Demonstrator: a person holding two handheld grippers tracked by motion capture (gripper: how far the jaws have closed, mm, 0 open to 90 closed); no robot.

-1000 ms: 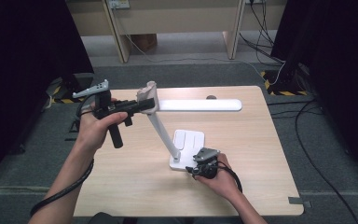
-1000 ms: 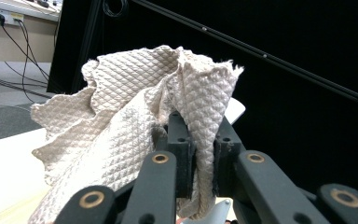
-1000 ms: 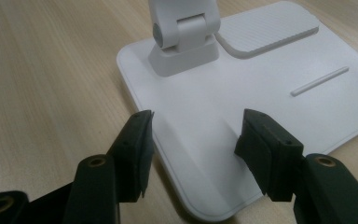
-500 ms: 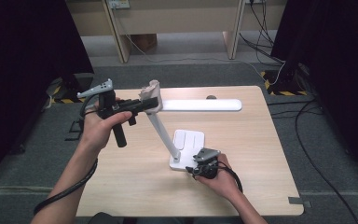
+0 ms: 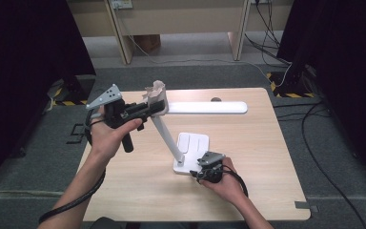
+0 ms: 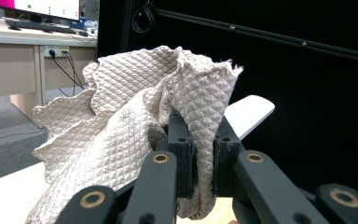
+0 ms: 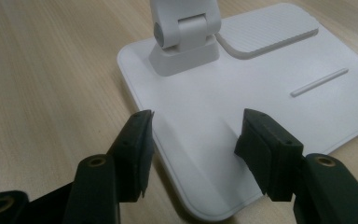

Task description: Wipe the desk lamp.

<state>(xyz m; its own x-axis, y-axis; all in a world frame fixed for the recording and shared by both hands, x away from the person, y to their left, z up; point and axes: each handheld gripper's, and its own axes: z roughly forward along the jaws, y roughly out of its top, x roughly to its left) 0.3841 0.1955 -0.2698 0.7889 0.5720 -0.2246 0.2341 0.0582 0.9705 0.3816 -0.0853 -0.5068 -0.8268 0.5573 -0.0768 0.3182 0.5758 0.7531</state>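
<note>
— What's moved?
— The cloth [image 5: 156, 90] in the left tool [image 5: 153, 106] has crept slightly right along the lamp [image 5: 205, 107] head, at its left end.
— Grip?
— Clamped tight on cloth. The right tool [image 7: 193, 135] stands wide, straddling the base [image 5: 193, 143] near-centre on the worktop [image 5: 267, 157].
— Step?
— Likely wiping; next, sweep right, base steadied.

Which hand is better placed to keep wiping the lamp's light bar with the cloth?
Left. The left gripper is shut on the cloth, held up at the joint end of the lamp's light bar. The right gripper sits low with open jaws at the lamp base, probably steadying it.
</note>
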